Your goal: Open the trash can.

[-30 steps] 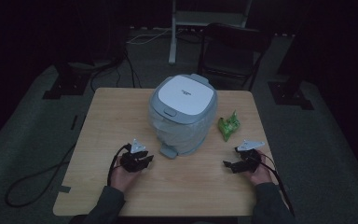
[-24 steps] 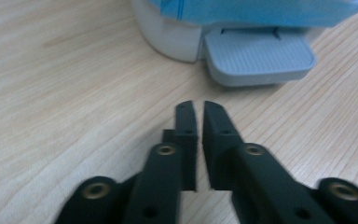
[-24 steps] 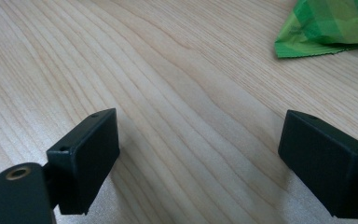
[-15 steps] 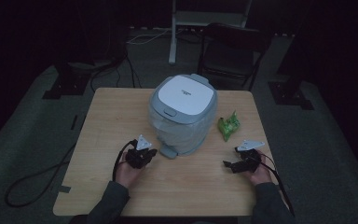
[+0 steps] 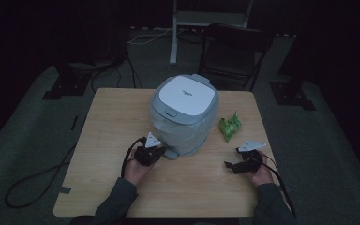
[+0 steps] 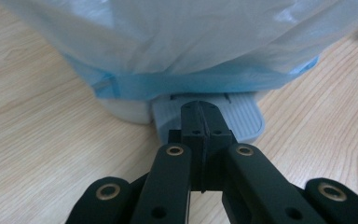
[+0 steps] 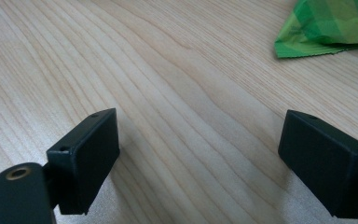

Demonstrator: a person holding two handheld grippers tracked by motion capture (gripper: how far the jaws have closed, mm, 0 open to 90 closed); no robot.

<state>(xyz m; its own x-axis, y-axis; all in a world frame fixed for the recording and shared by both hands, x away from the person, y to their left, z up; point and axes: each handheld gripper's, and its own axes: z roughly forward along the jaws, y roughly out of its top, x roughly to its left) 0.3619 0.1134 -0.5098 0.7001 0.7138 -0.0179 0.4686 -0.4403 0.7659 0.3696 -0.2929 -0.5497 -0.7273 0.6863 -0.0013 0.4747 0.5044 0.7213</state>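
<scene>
Pedal bin (image 5: 183,115), lined with a thin, slippery bag, stands mid-table (image 5: 108,126). Left hand-held gripper (image 6: 200,116), jaws together and empty, hovers over the stiff foot pedal (image 6: 242,116): likely the best contact point. Right hand-held gripper (image 7: 198,158) rests with jaws apart.

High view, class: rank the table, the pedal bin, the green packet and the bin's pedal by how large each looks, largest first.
1. Table
2. Pedal bin
3. Green packet
4. Pedal, partly hidden by the shut left gripper, so its rank below the packet is unsure.
</scene>
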